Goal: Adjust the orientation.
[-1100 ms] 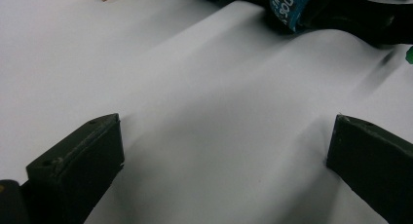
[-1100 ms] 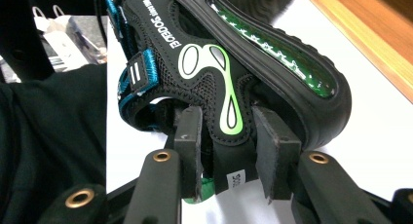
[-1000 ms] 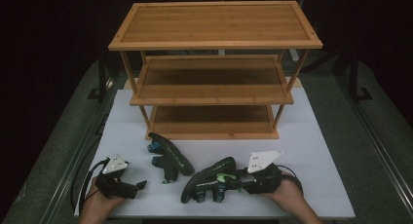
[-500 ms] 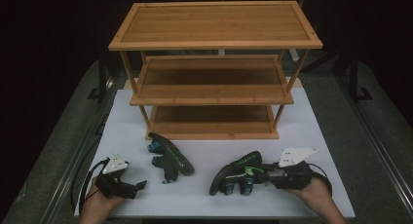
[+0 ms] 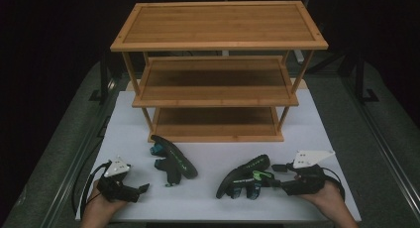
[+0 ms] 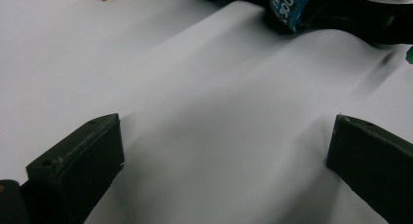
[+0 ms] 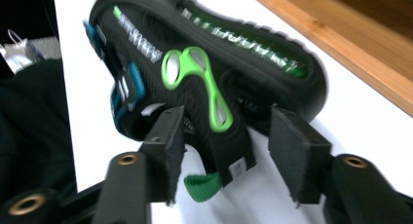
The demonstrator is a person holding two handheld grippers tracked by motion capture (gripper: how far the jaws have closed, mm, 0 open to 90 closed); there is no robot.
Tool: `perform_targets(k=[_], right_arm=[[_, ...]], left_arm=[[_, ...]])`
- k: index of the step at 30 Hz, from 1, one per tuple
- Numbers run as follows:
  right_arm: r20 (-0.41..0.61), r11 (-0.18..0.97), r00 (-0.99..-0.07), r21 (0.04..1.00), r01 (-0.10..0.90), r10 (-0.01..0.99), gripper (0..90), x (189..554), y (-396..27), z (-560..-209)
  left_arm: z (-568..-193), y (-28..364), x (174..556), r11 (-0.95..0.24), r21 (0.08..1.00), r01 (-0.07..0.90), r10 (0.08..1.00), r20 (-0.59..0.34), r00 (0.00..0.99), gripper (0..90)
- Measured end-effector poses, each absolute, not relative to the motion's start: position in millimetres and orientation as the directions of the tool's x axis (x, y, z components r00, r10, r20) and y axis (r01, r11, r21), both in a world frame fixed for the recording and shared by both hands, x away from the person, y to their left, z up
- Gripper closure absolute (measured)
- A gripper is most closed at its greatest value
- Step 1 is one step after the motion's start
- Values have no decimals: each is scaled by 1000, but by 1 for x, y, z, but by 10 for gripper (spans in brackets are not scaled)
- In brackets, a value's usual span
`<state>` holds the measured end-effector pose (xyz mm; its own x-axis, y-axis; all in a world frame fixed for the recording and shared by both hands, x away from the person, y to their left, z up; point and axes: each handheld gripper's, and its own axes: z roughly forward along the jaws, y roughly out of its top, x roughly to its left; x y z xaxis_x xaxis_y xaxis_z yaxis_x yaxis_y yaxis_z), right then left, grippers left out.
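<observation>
Two black sandals with green and blue trim lie on the white table cover. One sandal lies left of centre and shows at the top of the left gripper view. The other sandal lies on its side at the right. My right gripper points left at its heel. In the right gripper view the jaws stand on either side of the sandal's heel strap, with small gaps. My left gripper rests at the front left, open over bare cover.
A three-tier bamboo shelf stands at the back of the cover, its tiers bare. Its lowest board runs just behind the right sandal. Dark floor and metal rails flank the table.
The right gripper dragged the right sandal to the right across the cover, then stopped. The left gripper and the left sandal have stayed put.
</observation>
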<state>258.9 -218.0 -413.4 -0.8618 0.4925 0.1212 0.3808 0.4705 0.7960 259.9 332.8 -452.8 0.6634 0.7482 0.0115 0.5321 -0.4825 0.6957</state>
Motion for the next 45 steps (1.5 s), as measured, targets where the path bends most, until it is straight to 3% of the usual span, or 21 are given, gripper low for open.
perform_targets(k=[9,14,20,28,35,42,45], right_arm=[[91,391,-754,810,436,651,296,263,-247,-412],[41,395,-640,755,523,768,181,274,-251,-430],[34,368,-554,712,598,832,146,282,-256,-449],[20,370,-541,707,602,841,104,283,-254,-457],[22,368,-540,709,601,841,104,282,-254,-458],[23,368,-541,710,601,841,105,282,-254,-458],[23,367,-540,709,602,841,104,282,-254,-458]], left_arm=[[-453,333,260,-484,695,532,747,12,665,0],[-452,333,260,-484,696,530,747,13,665,0],[-451,331,259,-493,698,519,737,18,676,0],[-438,317,256,-462,748,477,703,-19,711,7],[-426,300,253,-424,794,435,646,-71,760,147],[-424,292,254,-439,799,412,631,-52,774,152],[-424,295,257,-443,802,401,626,-43,779,220]])
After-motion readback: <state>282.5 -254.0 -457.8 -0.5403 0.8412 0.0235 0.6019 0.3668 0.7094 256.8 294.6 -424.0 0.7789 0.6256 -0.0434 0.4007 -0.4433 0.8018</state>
